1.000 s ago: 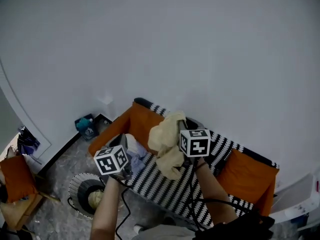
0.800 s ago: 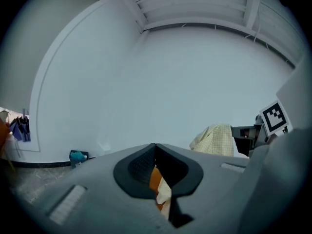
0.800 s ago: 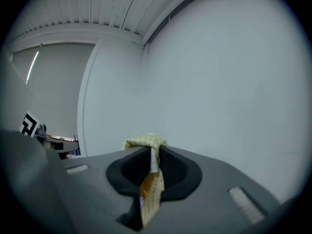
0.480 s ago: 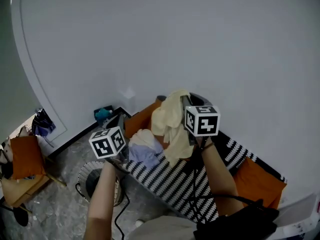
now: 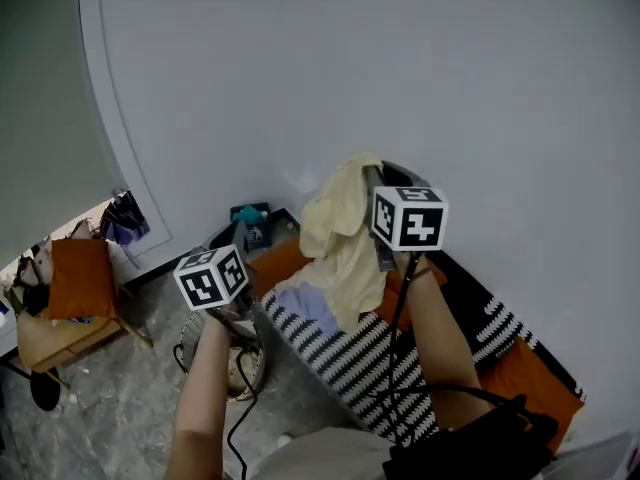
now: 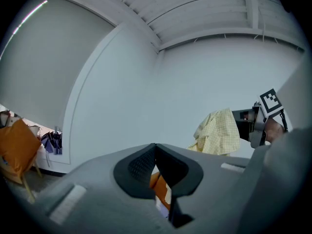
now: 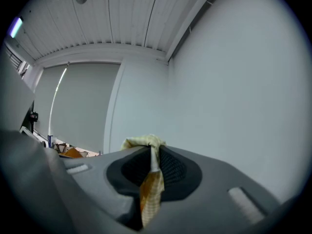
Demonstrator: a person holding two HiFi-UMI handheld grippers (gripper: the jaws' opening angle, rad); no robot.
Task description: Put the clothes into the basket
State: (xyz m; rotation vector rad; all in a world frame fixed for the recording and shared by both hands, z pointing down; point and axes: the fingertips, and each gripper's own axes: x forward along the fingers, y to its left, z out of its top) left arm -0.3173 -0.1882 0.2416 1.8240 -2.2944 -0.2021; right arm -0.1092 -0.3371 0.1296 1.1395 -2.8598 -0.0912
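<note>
The right gripper (image 7: 151, 164) has its jaws closed on a pale yellow checked garment (image 5: 340, 238). A fold of the cloth is pinched between the pads and bunches above them. In the head view this garment hangs from the raised gripper in a long loose drape over the sofa (image 5: 345, 358), clear of the basket (image 5: 187, 340).

The left gripper (image 6: 156, 147) has its jaws shut tip to tip, with nothing seen pinched between them. Through the gap under the tips show only a strip of orange and a bit of pale cloth farther off. It is held out lower and to the left, roughly above the basket, which stands on the grey mottled floor (image 5: 110, 408) just beside the sofa's near end, with something pale inside.

A second, lavender garment (image 5: 312, 308) lies on the sofa's black-and-white striped cover, below the hanging yellow one. An orange cushion (image 5: 520, 368) sits at the sofa's far right.

Each gripper's cube bears black-and-white square marker patterns. A teal object (image 5: 250, 213) sits in a dark box by the plain white wall (image 5: 400, 68), and an orange chair (image 5: 78, 278) stands at the far left
</note>
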